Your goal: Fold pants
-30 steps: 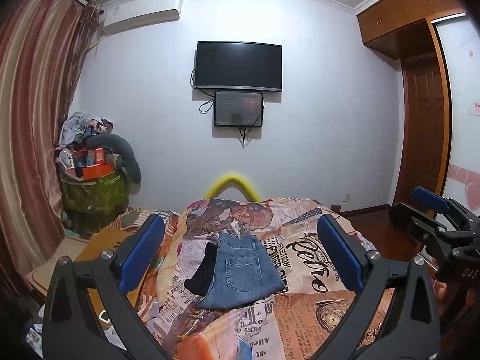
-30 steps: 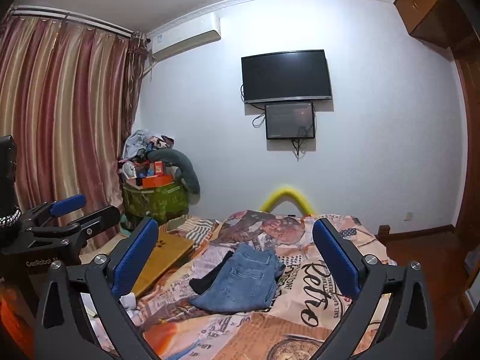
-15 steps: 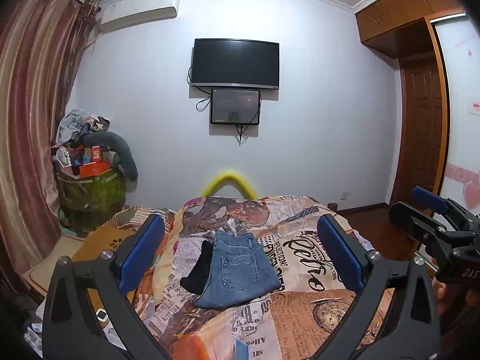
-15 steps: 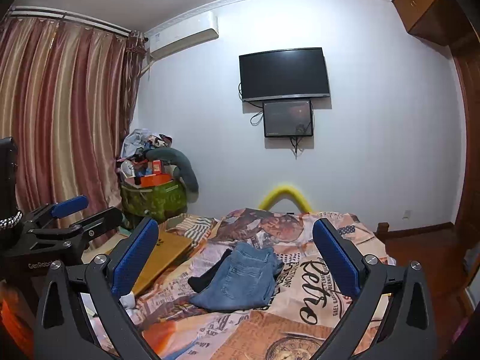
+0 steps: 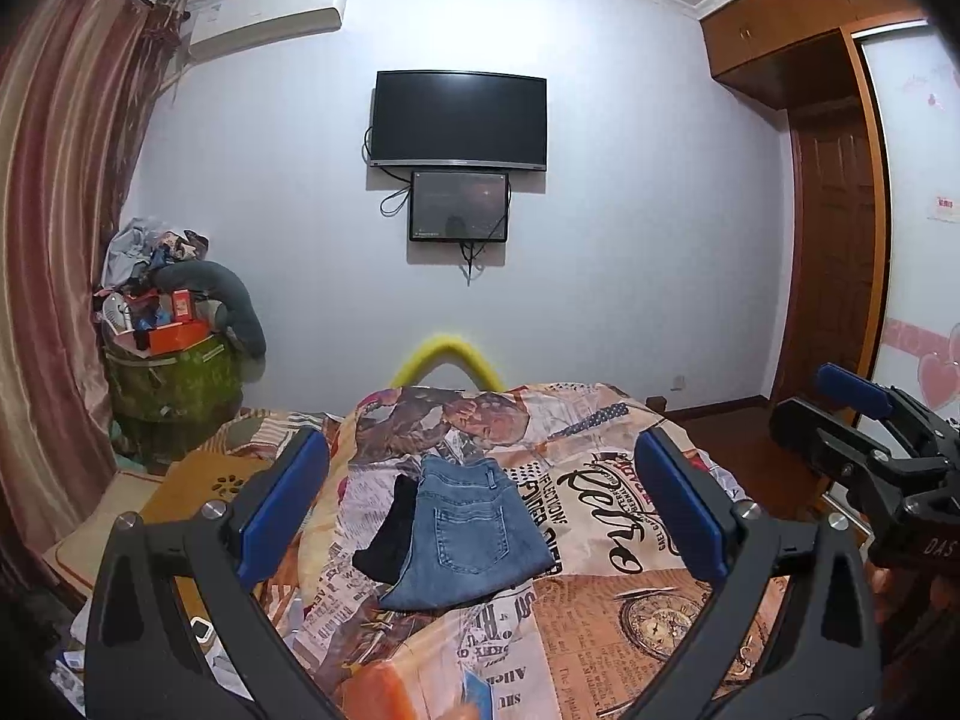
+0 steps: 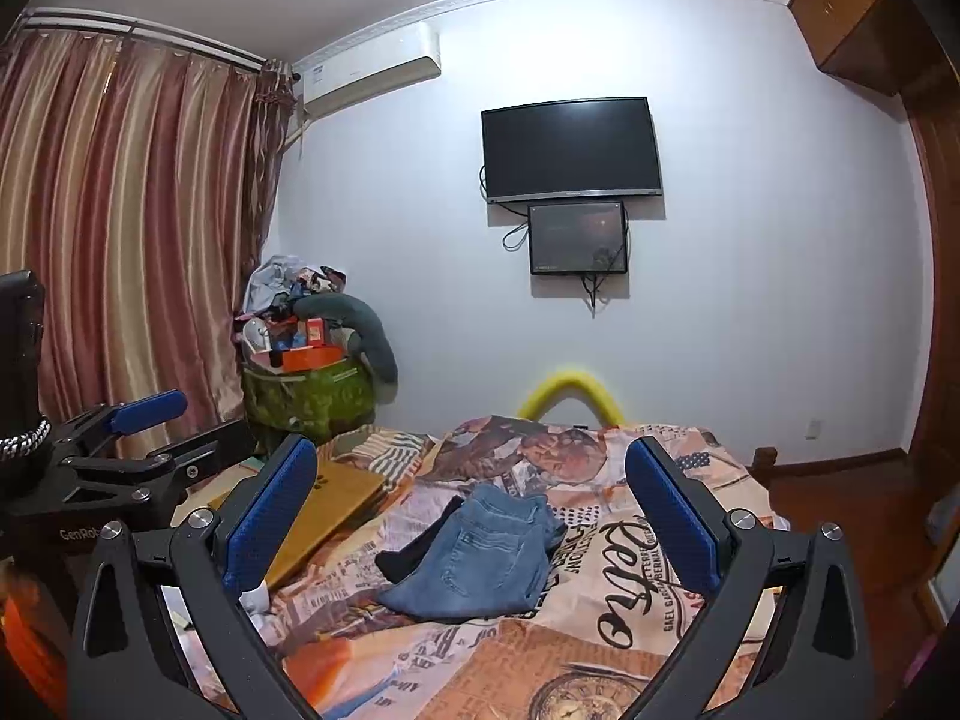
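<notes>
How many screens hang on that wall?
2: a large television up on the wall, and a smaller screen mounted directly beneath it. Both appear dark.

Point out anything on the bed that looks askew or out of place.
The folded jeans lie at a slant on the printed bedspread, not square to it. A black garment pokes out from under their left edge. Both grippers, left and right, are open and hold nothing.

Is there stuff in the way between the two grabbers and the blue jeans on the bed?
Nothing visible is. The jeans lie folded on the bedspread, with only bare cover before the open left gripper and open right gripper. A black garment lies against their left edge, not in front.
</notes>
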Demonstrator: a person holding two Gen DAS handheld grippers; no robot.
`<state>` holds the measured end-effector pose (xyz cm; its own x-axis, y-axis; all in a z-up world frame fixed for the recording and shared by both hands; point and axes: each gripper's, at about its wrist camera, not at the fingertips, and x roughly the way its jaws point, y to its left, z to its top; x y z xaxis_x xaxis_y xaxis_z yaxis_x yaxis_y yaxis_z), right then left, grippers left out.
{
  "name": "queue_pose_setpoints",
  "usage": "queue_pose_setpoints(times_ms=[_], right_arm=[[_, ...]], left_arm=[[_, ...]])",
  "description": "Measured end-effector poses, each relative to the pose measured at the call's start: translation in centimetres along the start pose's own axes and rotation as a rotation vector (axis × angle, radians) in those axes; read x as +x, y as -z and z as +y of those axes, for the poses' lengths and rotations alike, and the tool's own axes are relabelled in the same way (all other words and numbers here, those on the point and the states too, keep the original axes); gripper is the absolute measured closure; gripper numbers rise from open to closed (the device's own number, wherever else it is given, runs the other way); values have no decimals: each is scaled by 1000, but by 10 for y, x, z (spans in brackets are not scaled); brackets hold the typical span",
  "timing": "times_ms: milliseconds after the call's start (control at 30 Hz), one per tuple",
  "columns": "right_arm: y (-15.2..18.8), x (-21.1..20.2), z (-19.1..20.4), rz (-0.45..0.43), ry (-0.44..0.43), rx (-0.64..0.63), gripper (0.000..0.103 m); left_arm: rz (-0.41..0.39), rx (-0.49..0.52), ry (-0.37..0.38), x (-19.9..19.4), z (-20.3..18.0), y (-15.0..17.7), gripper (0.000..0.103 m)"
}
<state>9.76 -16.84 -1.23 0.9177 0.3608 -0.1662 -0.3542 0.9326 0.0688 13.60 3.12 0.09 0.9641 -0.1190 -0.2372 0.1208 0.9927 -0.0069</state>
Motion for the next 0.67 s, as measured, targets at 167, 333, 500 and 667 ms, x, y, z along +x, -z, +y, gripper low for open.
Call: queue_pose_setpoints(times_ms=[167, 333, 500, 667], right_arm=[[0, 0, -1, 3, 4, 5, 1], [1, 0, -3, 9, 9, 6, 1], [0, 0, -3, 11, 8, 8, 1], [1, 0, -3, 14, 9, 9, 1]], left_arm=[[1, -8, 3, 0, 1, 0, 0], [11, -16, 14, 1, 1, 0, 0], [9, -20, 15, 1, 3, -1, 0], [10, -15, 12, 2, 1, -1, 0]])
